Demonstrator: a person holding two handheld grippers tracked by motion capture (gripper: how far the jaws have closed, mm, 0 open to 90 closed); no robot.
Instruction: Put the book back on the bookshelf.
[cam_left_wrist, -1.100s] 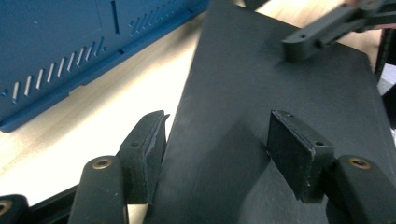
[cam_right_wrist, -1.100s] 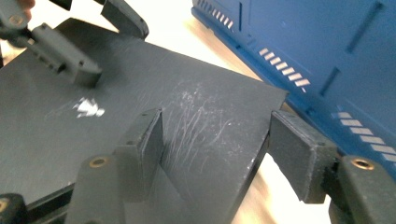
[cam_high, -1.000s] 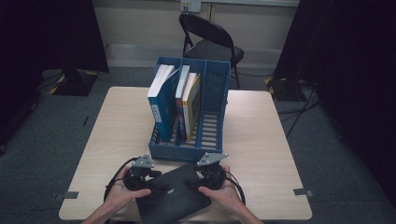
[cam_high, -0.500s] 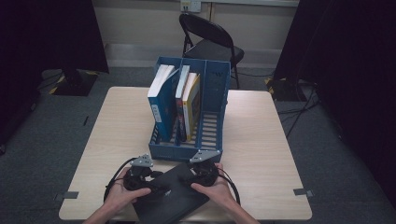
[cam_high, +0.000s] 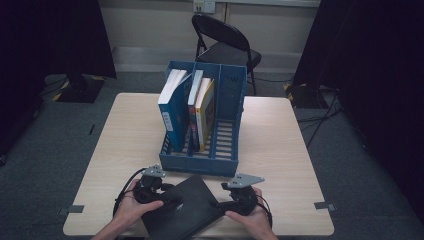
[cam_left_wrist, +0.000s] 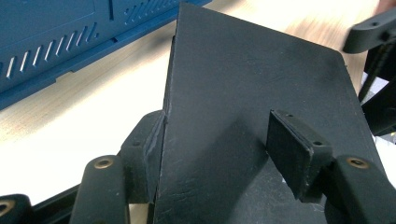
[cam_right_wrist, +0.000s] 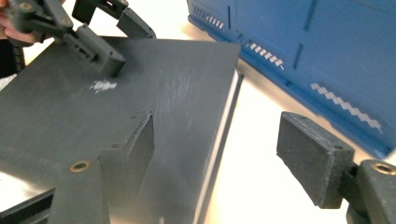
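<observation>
Two grippers down at the bottom of the high view, both on one black book (cam_high: 192, 209) lying flat on the bench (cam_high: 280, 150), just in front of the blue file rack (cam_high: 200, 164).

Left gripper (cam_high: 172, 197) first. About halfway open, and clamped on the book's left edge as far as can be told. In the left gripper view, one of the fingers (cam_left_wrist: 149, 154) tucked in against the edge and underside at lower left, the other pad (cam_left_wrist: 299, 154) sitting on top of the cover at lower right. Book corner jutting up between them toward the top of the frame, so well inside the grip rather than just at the tips. Same clamp seen from the other side in the upper left of the right gripper view, pad resting flat on the cover.

Right gripper (cam_high: 217, 204) next. Wide open, having just been opening, with the book's right edge between the jaws but nothing pressing on it. In the right gripper view, left pad (cam_right_wrist: 140, 144) over the cover at lower left; touching or just above, can't really tell. Right pad (cam_right_wrist: 310, 158) hanging over bare bench at lower right, clearly apart from the book's edge. Edge of the book running up the middle of that frame, closer to the left pad. Blue rack right behind, across the upper right.
</observation>
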